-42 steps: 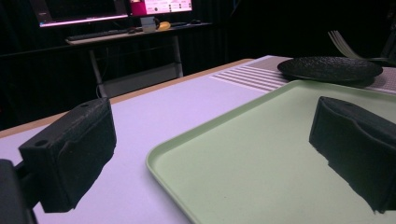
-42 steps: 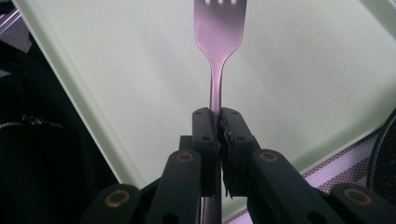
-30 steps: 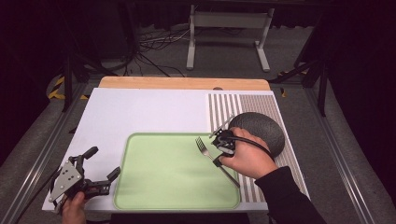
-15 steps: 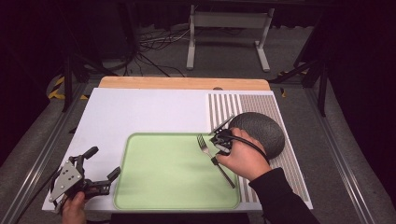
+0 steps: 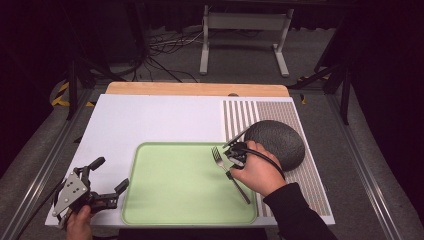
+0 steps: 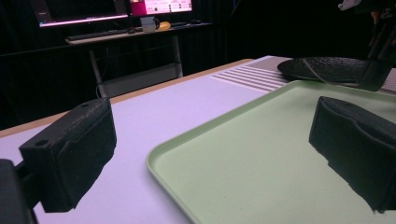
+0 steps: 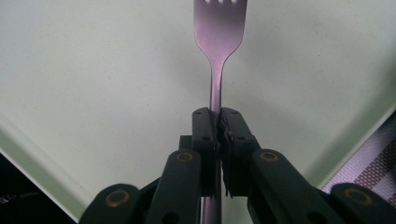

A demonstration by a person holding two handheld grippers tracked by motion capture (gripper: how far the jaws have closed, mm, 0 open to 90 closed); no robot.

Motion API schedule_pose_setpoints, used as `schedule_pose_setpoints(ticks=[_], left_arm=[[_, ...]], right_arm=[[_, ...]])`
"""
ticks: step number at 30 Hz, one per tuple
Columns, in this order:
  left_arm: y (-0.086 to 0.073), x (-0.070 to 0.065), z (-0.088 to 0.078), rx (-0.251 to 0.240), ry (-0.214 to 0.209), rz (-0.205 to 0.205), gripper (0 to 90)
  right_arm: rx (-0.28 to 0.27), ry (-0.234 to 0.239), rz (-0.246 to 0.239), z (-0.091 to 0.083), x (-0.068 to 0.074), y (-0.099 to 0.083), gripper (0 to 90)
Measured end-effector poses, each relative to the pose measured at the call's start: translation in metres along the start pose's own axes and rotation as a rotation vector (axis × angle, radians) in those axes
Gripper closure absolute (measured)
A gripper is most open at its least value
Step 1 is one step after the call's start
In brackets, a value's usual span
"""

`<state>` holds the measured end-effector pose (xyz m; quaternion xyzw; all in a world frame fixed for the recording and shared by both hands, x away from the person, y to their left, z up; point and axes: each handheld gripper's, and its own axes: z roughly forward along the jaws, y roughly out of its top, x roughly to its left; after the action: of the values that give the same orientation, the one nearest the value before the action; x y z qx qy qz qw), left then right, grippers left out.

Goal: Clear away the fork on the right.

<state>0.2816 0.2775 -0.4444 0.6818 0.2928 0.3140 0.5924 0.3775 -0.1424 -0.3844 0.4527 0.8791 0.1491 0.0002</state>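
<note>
— Since a second ago, has anything shifted?

— Barely. Right gripper (image 5: 234,151) and its fork (image 5: 229,173) have slid a touch toward the person's side of the green tray (image 5: 175,200); the left gripper (image 5: 107,175) sits where it was.

— How are the right tongs set?

— Clenched on the fork. In the right gripper view the two black jaws meet on the thin neck of the handle, with the tines (image 7: 219,9) sticking out straight ahead of the tips and the handle running back beneath them.

— Where does that put the fork?

— Over the right part of the tray, tines ahead of the tongs toward the tray's middle, handle trailing back under the person's right hand (image 5: 260,175). Whether the tines touch the tray, I cannot tell.

— What lies behind the right tongs?

— Dark round plate (image 5: 277,142) on the striped mat (image 5: 240,115), just beside the hand.

— And the left tongs?

— Released, jaws wide apart with nothing between the pads (image 6: 70,149). They rest on the white table (image 5: 150,120), with the tray's near left corner just ahead of the tips.
</note>
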Motion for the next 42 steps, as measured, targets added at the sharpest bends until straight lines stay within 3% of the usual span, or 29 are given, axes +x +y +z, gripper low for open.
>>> schedule_pose_setpoints(ticks=[11, 14, 29, 31, 34, 38, 39, 41, 42], left_arm=[[0.000, 0.000, 0.000, 0.003, -0.002, 0.000, 1.3], [0.000, 0.000, 0.000, 0.003, 0.000, 0.001, 1.3], [0.000, 0.000, 0.000, 0.003, -0.001, 0.000, 1.3], [0.000, 0.000, 0.000, 0.004, 0.000, 0.001, 1.3], [0.000, 0.000, 0.000, 0.003, -0.001, 0.002, 1.3], [0.000, 0.000, 0.000, 0.004, 0.000, 0.001, 1.3], [0.000, 0.000, 0.000, 0.004, 0.000, 0.001, 1.3], [0.000, 0.000, 0.000, 0.004, 0.000, 0.001, 1.3], [0.000, 0.000, 0.000, 0.005, 0.000, 0.001, 1.3]], right_arm=[[0.030, -0.007, 0.044, 0.014, -0.002, 0.000, 84.8], [0.042, -0.016, 0.076, 0.020, -0.006, 0.000, 84.8], [0.046, -0.021, 0.122, 0.027, -0.013, -0.002, 84.1], [0.035, -0.012, 0.109, 0.026, -0.013, -0.002, 77.3], [0.002, -0.037, 0.073, 0.024, -0.012, -0.002, 69.9], [-0.059, -0.040, 0.041, 0.020, -0.011, -0.002, 53.1], [-0.059, -0.040, 0.041, 0.020, -0.011, -0.002, 53.1], [-0.131, -0.037, -0.012, 0.020, -0.011, -0.001, 30.5], [-0.174, -0.036, -0.028, 0.021, -0.012, -0.001, 24.7]])
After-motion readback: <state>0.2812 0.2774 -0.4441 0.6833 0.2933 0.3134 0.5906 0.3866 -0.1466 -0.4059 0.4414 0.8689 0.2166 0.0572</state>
